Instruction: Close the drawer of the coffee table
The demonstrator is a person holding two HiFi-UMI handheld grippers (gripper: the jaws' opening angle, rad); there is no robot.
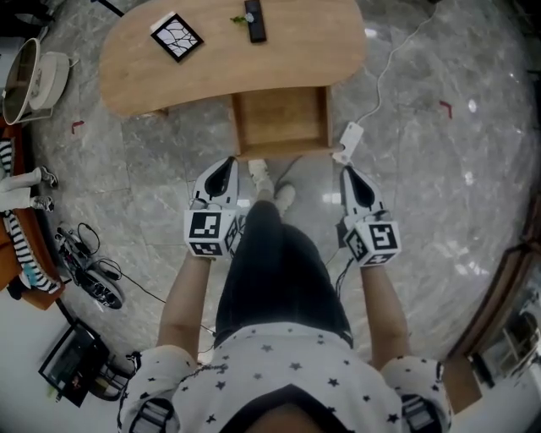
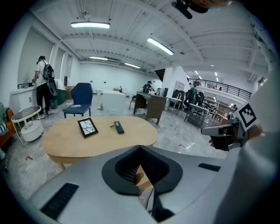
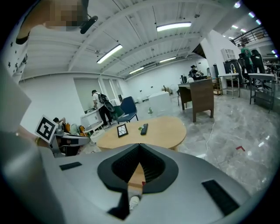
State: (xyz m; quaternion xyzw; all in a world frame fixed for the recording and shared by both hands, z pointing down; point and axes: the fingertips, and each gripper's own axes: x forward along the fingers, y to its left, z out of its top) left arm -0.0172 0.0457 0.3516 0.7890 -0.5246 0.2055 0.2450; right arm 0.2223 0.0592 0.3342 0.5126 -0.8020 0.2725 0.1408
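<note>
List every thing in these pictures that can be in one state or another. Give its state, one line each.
drawer: pulled out of the coffee table, open, looks empty
left tongs: shut, holding nothing, short of the drawer
right tongs: shut, holding nothing, short of the drawer
remote: lying flat on the table top
framed picture: lying flat on the table top
ceiling light: on

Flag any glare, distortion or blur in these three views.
Head view: coffee table sharp, glare spots on the marble floor, fisheye rim dark. Left gripper view: sharp, ceiling light blown out, corners dark. Right gripper view: same dark corners, strong fisheye bending.
</note>
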